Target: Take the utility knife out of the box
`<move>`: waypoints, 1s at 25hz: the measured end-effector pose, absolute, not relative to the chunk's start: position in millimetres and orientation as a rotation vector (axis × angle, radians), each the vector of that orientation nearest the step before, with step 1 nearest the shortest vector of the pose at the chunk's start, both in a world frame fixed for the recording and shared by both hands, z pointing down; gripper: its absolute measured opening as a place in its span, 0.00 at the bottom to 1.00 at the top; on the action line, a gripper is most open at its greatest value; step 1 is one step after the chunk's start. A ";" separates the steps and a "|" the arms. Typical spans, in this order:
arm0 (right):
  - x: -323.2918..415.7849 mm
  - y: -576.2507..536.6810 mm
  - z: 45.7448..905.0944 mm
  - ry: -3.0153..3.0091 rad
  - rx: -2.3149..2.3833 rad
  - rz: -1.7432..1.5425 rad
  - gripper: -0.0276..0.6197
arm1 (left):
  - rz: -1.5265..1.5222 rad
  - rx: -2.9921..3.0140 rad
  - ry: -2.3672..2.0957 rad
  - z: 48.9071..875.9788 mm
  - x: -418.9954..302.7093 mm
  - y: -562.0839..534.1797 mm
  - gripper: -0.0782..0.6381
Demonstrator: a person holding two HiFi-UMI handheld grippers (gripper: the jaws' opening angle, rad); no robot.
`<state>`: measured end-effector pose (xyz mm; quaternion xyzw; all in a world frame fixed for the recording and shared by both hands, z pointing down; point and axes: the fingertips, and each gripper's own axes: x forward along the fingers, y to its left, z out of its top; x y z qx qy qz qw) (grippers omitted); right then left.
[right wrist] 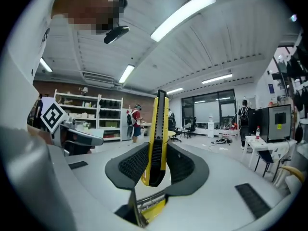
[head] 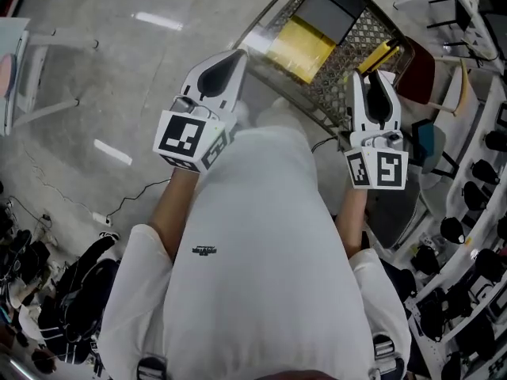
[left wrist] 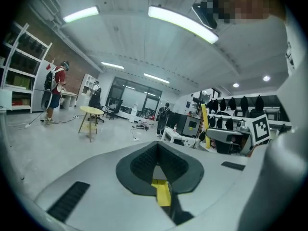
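In right tongs [right wrist: 157,154], slim yellow knife [right wrist: 159,129]

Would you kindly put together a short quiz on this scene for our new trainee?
1. True or false: the right hand-held gripper is empty.
2. The utility knife is mainly: A red, B yellow, C green.
3. Fill in: the left hand-held gripper holds ___.
Key: 1 false, it grips the knife; 2 B; 3 nothing.
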<state>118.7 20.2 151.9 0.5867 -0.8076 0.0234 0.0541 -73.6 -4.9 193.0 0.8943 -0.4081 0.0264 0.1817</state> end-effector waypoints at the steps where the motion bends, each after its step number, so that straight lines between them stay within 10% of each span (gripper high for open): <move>1: 119.2 24.9 149.5 -2.459 1.801 0.071 0.20 | 0.068 2.530 -1.155 190.0 -75.3 -3.6 0.11; 25: 111.8 52.4 167.9 -2.443 1.902 0.162 0.20 | 0.069 2.547 -1.166 179.6 -93.1 9.1 0.11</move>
